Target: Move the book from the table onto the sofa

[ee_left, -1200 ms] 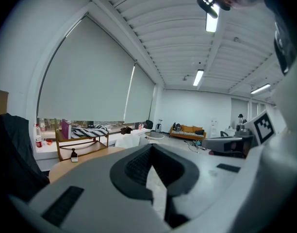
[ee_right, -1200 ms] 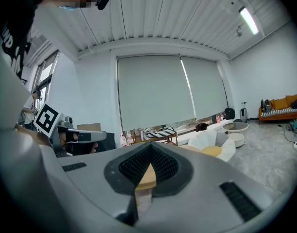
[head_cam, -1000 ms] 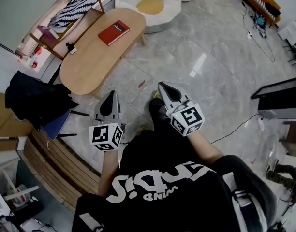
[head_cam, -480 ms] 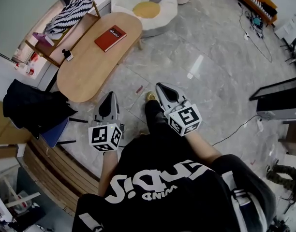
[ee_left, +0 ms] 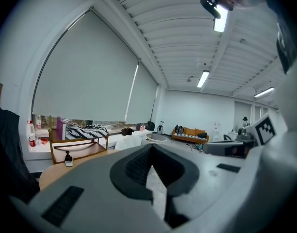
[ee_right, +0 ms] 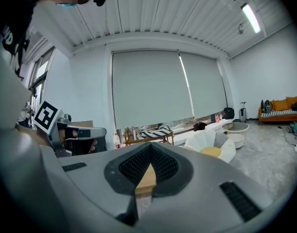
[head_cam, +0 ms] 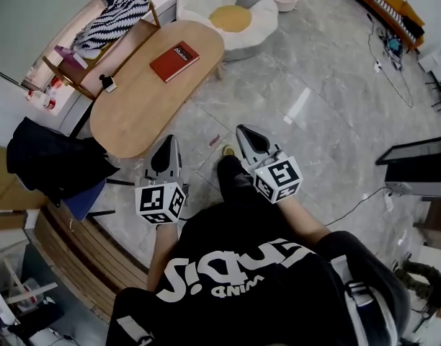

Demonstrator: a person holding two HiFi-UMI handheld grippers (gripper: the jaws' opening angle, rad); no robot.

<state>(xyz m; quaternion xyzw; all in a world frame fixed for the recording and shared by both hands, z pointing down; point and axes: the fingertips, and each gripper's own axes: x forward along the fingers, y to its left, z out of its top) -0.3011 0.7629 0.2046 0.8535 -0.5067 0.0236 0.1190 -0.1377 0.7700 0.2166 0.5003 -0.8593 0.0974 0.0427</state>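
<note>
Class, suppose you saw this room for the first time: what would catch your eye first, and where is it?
The red book stands out, lying on the oval wooden table at the head view's upper left. The left gripper and right gripper, both shut, point forward in the foreground, and a white seat with a yellow centre sits just beyond the table.

Head view looks steeply down from above the person. Each gripper view looks level along its jaws. All share the desk (head_cam: pixel 134 99) and striped cloth (head_cam: pixel 112 16) ahead of the jaws.

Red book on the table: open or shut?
Shut: the book lies flat on the table, red cover up, no pages showing.
</note>
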